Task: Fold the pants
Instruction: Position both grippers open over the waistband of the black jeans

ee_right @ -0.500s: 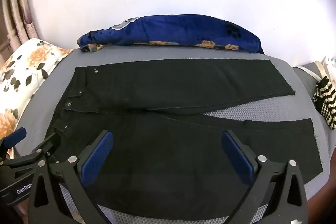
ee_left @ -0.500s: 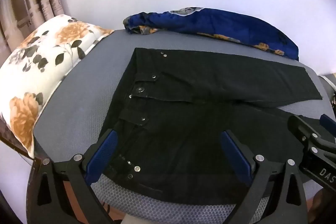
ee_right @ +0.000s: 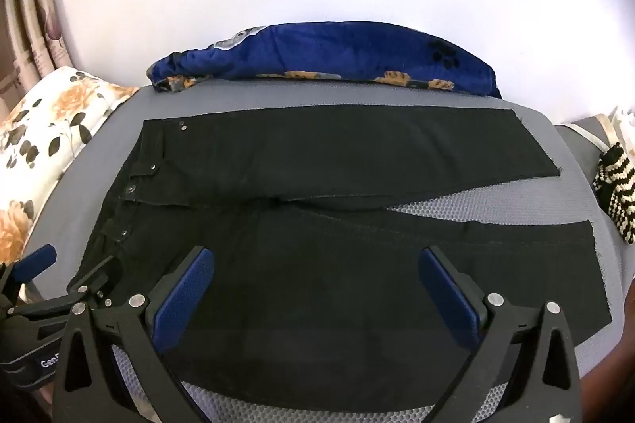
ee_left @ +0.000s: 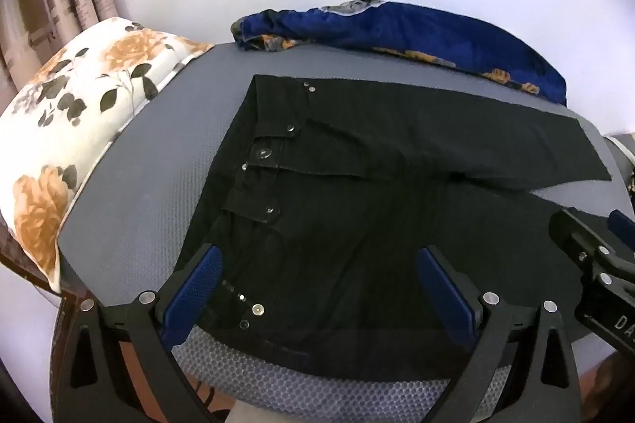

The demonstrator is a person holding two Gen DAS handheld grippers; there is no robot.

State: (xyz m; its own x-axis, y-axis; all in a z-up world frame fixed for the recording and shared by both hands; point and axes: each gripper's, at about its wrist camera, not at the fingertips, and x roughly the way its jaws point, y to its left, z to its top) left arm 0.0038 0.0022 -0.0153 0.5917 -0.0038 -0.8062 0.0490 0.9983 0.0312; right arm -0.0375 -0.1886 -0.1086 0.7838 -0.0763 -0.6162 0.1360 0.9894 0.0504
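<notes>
Black pants (ee_left: 357,193) lie flat on a grey bed, waistband with metal studs at the left, both legs running right. In the right wrist view the pants (ee_right: 337,264) show whole, the two legs apart with a grey gap between the hems. My left gripper (ee_left: 317,284) is open, empty, hovering over the near waistband corner. My right gripper (ee_right: 317,288) is open, empty, over the middle of the near leg. Each gripper shows at the edge of the other's view: the right one (ee_left: 595,264), the left one (ee_right: 47,288).
A white floral pillow (ee_left: 79,129) lies at the left. A blue floral blanket (ee_left: 397,30) is bunched along the far edge by the white wall. A black-and-white knitted item (ee_right: 615,193) sits at the right. The grey mattress (ee_left: 151,193) edge is just below the grippers.
Both grippers have shifted slightly toward the pants' near edge. Nothing was taken hold of.
</notes>
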